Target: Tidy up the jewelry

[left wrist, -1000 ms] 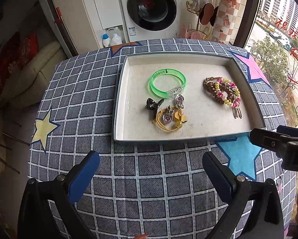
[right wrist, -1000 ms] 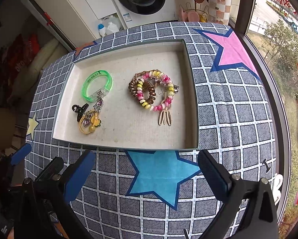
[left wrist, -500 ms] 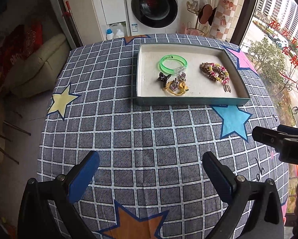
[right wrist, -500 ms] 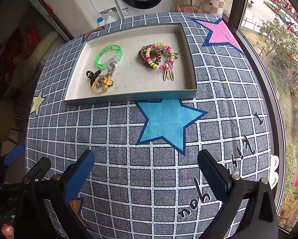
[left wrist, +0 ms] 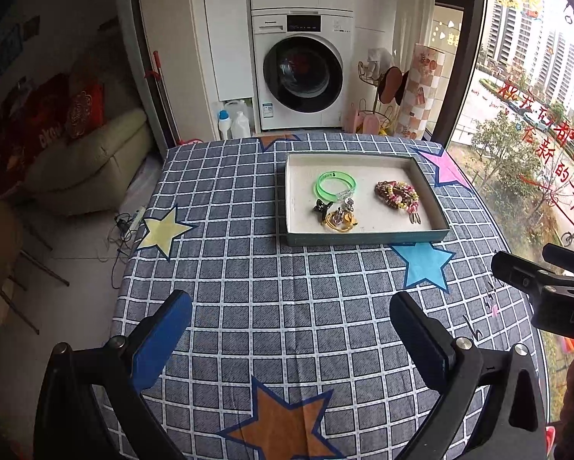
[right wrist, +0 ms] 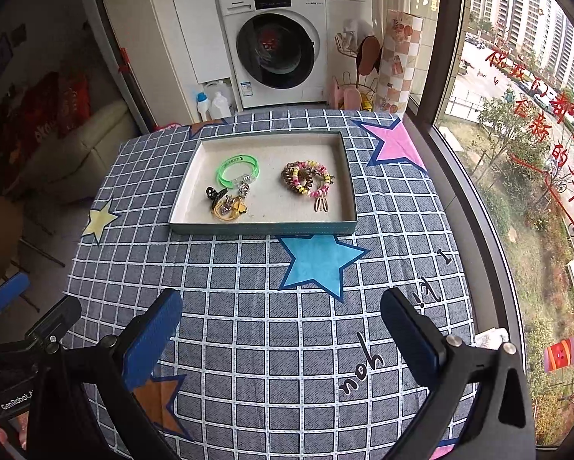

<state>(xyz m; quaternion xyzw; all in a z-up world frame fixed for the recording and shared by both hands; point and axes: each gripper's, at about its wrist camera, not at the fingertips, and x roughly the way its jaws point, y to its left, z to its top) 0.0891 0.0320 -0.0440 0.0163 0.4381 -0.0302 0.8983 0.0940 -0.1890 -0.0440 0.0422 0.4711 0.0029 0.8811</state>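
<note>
A shallow grey-blue tray (left wrist: 367,238) (right wrist: 263,227) sits at the far side of the checked tablecloth. Inside it lie a green bangle (left wrist: 334,186) (right wrist: 236,170), a black claw clip (left wrist: 321,207) (right wrist: 214,193), a yellow ring with charms (left wrist: 339,220) (right wrist: 229,207) and a bundle of coiled hair ties and beads (left wrist: 397,196) (right wrist: 306,183). My left gripper (left wrist: 290,331) hangs open over the near cloth, well short of the tray. My right gripper (right wrist: 281,327) is likewise open, holding nothing. The other gripper shows at each view's edge.
The table (left wrist: 248,287) carries a grey cloth with coloured stars. Behind it stand a washing machine (left wrist: 302,76), detergent bottles (left wrist: 233,120) and a small rack (left wrist: 379,96). A sofa (left wrist: 87,161) is on the left and a large window (right wrist: 524,115) on the right.
Both grippers have drawn back and up from the tray, which now looks small and far. Much more of the table and room is in view. The jaws stayed open.
</note>
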